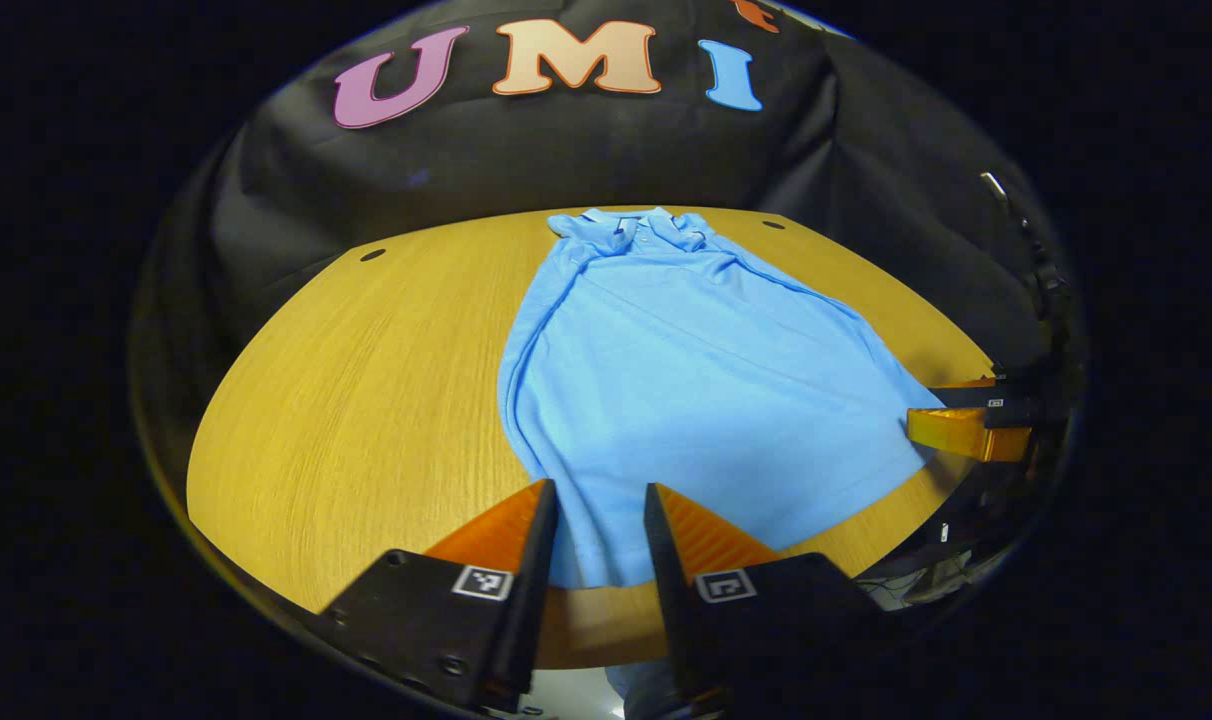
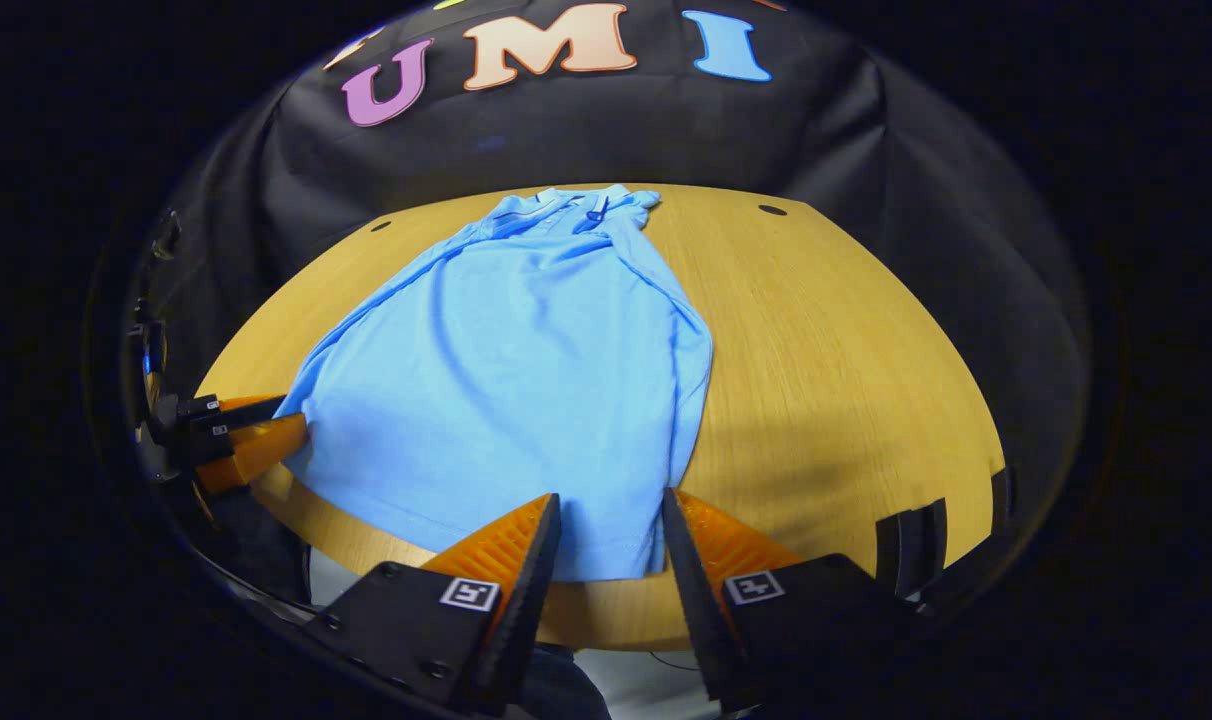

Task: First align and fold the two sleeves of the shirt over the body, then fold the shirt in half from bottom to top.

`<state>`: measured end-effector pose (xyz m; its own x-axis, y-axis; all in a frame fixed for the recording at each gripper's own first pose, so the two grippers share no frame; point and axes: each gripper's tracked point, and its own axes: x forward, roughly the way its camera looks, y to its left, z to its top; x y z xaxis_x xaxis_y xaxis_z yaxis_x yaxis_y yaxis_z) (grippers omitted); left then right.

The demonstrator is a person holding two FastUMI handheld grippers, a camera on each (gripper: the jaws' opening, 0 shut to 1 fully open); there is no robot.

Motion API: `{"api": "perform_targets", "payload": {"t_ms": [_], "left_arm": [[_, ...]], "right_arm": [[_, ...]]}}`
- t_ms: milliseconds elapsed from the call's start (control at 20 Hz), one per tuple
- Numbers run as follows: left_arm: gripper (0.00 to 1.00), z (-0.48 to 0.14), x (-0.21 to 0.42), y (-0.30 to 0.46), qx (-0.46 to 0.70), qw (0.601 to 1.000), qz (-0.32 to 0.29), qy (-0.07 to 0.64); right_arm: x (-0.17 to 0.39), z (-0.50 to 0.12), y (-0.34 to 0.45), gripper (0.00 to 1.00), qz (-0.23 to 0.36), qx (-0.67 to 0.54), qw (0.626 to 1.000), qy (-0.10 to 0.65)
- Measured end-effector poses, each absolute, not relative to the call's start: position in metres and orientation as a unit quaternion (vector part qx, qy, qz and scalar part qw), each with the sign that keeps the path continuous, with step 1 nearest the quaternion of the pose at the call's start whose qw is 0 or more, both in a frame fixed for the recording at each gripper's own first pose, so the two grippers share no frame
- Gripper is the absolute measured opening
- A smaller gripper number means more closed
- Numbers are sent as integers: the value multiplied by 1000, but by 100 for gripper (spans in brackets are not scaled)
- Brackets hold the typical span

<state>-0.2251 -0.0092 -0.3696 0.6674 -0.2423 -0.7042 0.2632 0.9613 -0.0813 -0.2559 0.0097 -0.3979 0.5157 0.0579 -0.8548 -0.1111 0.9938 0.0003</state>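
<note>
A light blue polo shirt [image 1: 696,370] lies flat on the wooden table [image 1: 366,380], collar at the far end and hem toward me. Its long sides look folded inward. In the left gripper view, my left gripper [image 1: 598,490] is open, its fingers straddling the shirt's near left hem corner. My right gripper [image 1: 931,405] sits at the hem's right corner. In the right gripper view, my right gripper [image 2: 611,498] is open with the near right corner of the shirt [image 2: 526,370] between its fingers. My left gripper [image 2: 291,412] rests at the far left corner of the hem.
The table [image 2: 846,380] has bare wood on both sides of the shirt and small dark holes [image 1: 373,255] [image 2: 772,210] near its back edge. The black cloth wall stands close behind it. The table's front edge runs just under both grippers.
</note>
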Motion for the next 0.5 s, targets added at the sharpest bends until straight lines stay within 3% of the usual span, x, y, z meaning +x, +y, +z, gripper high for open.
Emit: {"api": "perform_targets", "payload": {"t_ms": [50, 100, 150, 200, 300, 350, 500], "left_arm": [[34, -370, -225, -13, 3, 915, -137, 379], [23, -368, -225, -15, -9, 917, -130, 377], [2, -369, -226, -15, -18, 917, -122, 379], [0, -370, -225, -16, -22, 915, -118, 385], [0, -371, -225, -16, -32, 905, -116, 408], [0, -370, -226, -16, -39, 901, -113, 418], [0, -369, -224, -16, -47, 894, -106, 432]], "right_arm": [[-256, -399, 15, 56, 55, -26, 869, 491], [-257, -398, 21, 36, 65, -18, 868, 492], [-259, -397, 23, 28, 65, -11, 867, 494], [-259, -398, 25, 9, 69, -2, 865, 497], [-257, -396, 23, 13, 64, 19, 863, 501], [-258, -395, 23, 3, 59, 27, 861, 504], [-256, -393, 24, 3, 61, 29, 862, 503]]}}
